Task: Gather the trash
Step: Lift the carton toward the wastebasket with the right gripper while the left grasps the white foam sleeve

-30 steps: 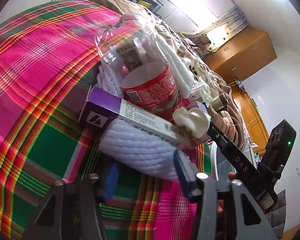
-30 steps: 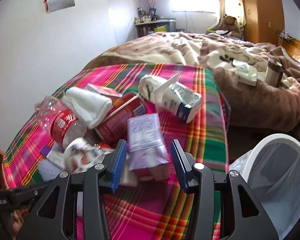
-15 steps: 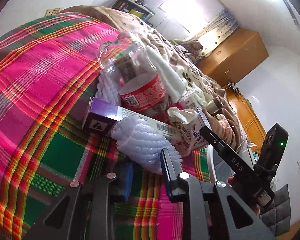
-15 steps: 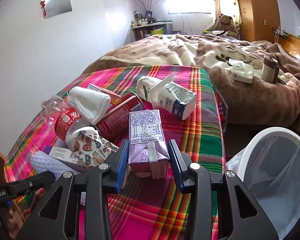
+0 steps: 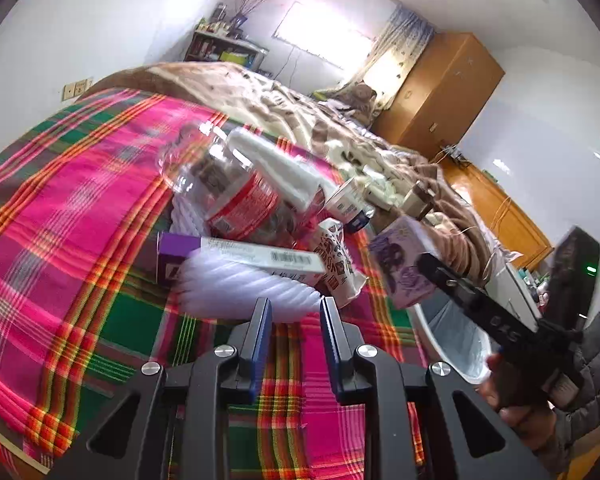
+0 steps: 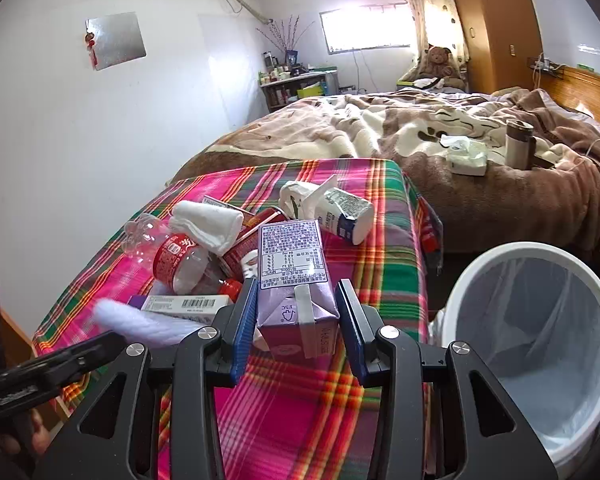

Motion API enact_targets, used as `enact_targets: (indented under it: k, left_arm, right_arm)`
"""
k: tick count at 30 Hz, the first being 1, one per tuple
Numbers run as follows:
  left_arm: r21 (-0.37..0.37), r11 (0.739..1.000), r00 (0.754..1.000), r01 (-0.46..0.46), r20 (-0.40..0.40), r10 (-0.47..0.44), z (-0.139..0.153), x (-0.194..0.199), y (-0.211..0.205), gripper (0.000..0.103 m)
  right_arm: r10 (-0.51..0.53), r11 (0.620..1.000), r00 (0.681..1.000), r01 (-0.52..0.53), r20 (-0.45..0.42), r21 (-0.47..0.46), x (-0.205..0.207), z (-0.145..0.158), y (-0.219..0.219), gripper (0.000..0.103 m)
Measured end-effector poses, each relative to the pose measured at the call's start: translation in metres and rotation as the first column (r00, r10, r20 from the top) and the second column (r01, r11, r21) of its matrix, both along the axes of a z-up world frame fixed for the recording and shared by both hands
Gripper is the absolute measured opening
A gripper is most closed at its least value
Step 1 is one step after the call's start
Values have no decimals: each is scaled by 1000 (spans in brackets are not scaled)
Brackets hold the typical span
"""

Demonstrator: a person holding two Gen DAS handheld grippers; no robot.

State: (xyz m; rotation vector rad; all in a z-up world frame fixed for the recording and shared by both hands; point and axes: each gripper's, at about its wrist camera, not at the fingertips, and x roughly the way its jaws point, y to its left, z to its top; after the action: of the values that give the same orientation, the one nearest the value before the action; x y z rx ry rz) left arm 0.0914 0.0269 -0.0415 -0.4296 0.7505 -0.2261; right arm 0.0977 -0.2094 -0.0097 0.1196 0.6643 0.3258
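**A:** What had the right gripper [image 6: 296, 312] got hold of?

**B:** A purple drink carton [image 6: 296, 276], clamped between both blue pads by its folded top end, lifted clear of the plaid cloth [image 6: 300, 420]. The white bin [image 6: 540, 344] stood just to the right of it, lined with a thin bag.

**A:** How did you reckon the carton would handle?

**B:** Light, probably empty, with thin card walls that give under a squeeze. The hold near the folded seam looked sensible to me, since that end is stiffer than the flat middle panels. The waxy skin could slip if the grip eased.

**A:** And the left gripper [image 5: 296, 328]?

**B:** Its jaws stood fairly narrow with nothing between them, hovering near a white ribbed roll [image 5: 244, 288] at the near edge of the heap. That roll seemed soft and would crush rather than slide.

**A:** Did the two cameras disagree anywhere?

**B:** They filled each other in. The right view showed the bin's whole mouth and the carton's printed label; the left view caught only a sliver of the bin, but saw the carton from the side, held up to the right of the heap. The left view also showed the clear bottle [image 5: 236, 192] with its red label lying over a long white-and-purple box [image 5: 240, 256], and a patterned paper cup [image 5: 336, 256] further right, mostly hidden from the right camera.
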Motion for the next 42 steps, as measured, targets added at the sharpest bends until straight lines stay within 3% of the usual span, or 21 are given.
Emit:
enact_targets:
  k: [2,4,6,9,11,14,17,22,26,28,31,32,37,39,42]
  left_arm:
    - [80,997,1000,8,-2,-8,-2,-1,-7,25]
    - [115,993,999,29,13,-30,0,-4,-11,26]
    - [160,985,998,67,10,-70,1,-3,-13,43]
    - [262,963,995,68,51,-85,7,-5,-12,59]
    - [338,933,989,124,38,-145,4,6,-14,66]
    - [424,893,985,151,5,-170,-2,16,-17,66]
    - [424,872,967,246,-41,-252,-12,24,-19,66]
    - [489,825,955,285,-69,-289,-22,26,-28,66]
    - [493,807,940,326,-76,-333,-22,25,-34,66]
    - [532,778,935,335,-86,-343,-24,27,-39,66]
    - [620,714,936,324,-103,-336,-32,33,-49,58]
    - [634,708,940,312,-101,-325,-33,34,-49,51]
    - [602,744,947,290,-68,-314,-25,29,-43,23]
    - [609,743,950,278,-57,-308,-22,26,-43,18]
    - [586,761,948,278,-42,-315,-18,20,-43,15]
  right_arm:
    - [-5,1000,1000,5,3,-3,-5,-1,-3,41]
    - [-9,1000,1000,9,-2,-1,-6,-3,-5,41]
    - [-12,1000,1000,12,-9,12,-7,-5,-8,41]
    - [-11,999,1000,12,-10,30,-9,-6,-10,41]
    - [-14,999,1000,15,-10,32,-8,-6,-11,41]
    - [-14,999,1000,15,-15,41,-6,-7,-12,41]
    - [-18,999,1000,19,-15,35,-8,-9,-11,41]
    - [-34,998,999,35,-25,46,-7,-11,-15,41]
    - [-36,998,999,38,-27,42,-7,-13,-15,41]
    - [-38,998,999,39,-29,39,-7,-13,-15,41]
    - [-41,998,999,42,-33,41,-8,-14,-16,41]
    - [-42,998,999,44,-34,44,-8,-14,-16,41]
    - [-48,998,998,49,-30,44,-12,-13,-18,41]
    - [-51,998,998,52,-30,47,-13,-13,-19,41]
    - [-54,997,998,55,-28,53,-15,-12,-19,41]
